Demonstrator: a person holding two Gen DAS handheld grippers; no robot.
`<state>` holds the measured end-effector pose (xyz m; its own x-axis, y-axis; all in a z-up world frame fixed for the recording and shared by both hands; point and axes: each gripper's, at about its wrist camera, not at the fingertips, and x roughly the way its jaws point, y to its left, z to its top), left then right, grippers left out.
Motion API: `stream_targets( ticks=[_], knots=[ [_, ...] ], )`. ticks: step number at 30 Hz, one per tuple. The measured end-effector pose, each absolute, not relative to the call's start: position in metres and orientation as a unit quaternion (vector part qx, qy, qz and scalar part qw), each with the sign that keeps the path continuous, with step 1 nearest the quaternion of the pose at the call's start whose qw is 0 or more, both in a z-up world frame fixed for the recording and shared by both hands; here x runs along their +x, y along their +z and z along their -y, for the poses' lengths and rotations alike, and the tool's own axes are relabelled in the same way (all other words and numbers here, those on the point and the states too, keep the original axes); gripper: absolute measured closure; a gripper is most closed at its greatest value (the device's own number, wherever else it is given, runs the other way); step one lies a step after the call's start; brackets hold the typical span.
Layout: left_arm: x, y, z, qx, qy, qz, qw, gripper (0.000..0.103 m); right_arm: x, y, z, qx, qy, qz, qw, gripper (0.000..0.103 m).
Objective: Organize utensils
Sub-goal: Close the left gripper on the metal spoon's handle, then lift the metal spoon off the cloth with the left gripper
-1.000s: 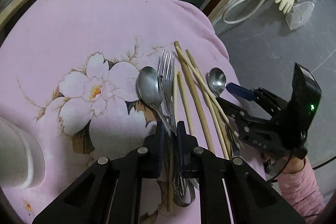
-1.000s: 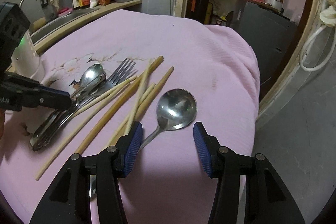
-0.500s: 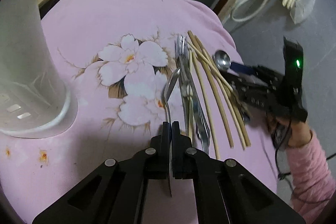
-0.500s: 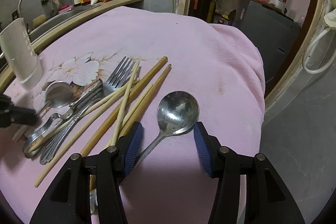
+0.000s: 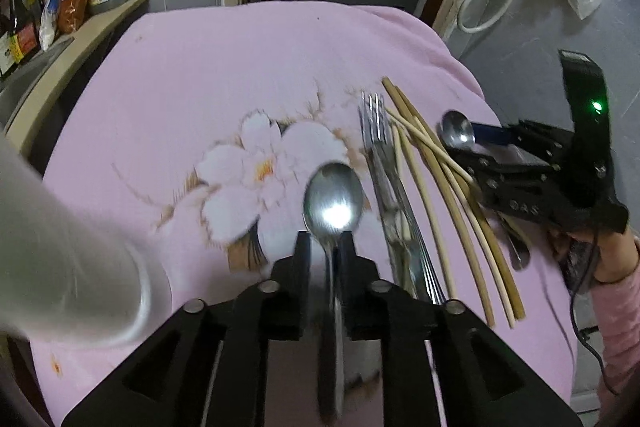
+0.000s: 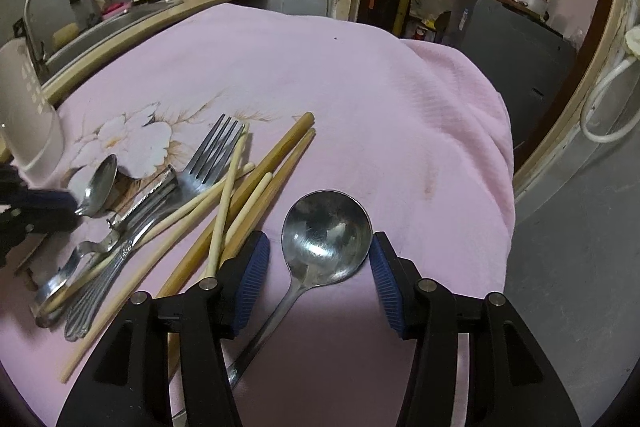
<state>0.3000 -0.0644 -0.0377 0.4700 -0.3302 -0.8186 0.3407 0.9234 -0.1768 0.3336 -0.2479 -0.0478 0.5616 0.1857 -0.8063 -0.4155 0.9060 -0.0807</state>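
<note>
Utensils are mid-sort: a spoon (image 5: pixel 333 199) sits between the left gripper (image 5: pixel 325 241)'s opening fingers, a ladle (image 6: pixel 326 229) between the right gripper (image 6: pixel 318 261)'s open, untouching fingers, which likely must close next.

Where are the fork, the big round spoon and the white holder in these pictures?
fork (image 6: pixel 218 151): right wrist view, on its tines.
big round spoon (image 6: pixel 326 233): right wrist view, middle of its bowl.
white holder (image 6: pixel 24 123): right wrist view, on its side wall.
</note>
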Motion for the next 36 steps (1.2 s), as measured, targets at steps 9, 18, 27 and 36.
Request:
stream_targets(
  ticks=[9, 18, 27, 36],
  knots=[
    [0.308, -0.037, 0.077, 0.040, -0.205, -0.460, 0.863, 0.061, 0.332, -0.049, 0.249, -0.125, 0.178, -0.432, 0.875, 0.052],
    [0.326, -0.045, 0.086, 0.059, -0.196, -0.471, 0.858, 0.074, 0.333, -0.050, 0.248, -0.125, 0.176, -0.437, 0.873, 0.051],
    [0.301, -0.033, 0.068, 0.003, -0.187, -0.426, 0.885, 0.074, 0.328, -0.049, 0.243, -0.143, 0.164, -0.425, 0.878, 0.066],
    [0.250, 0.005, 0.055, -0.004, -0.167, -0.279, 0.946, 0.074, 0.293, -0.030, 0.238, -0.200, 0.108, -0.314, 0.922, 0.066]
  ],
)
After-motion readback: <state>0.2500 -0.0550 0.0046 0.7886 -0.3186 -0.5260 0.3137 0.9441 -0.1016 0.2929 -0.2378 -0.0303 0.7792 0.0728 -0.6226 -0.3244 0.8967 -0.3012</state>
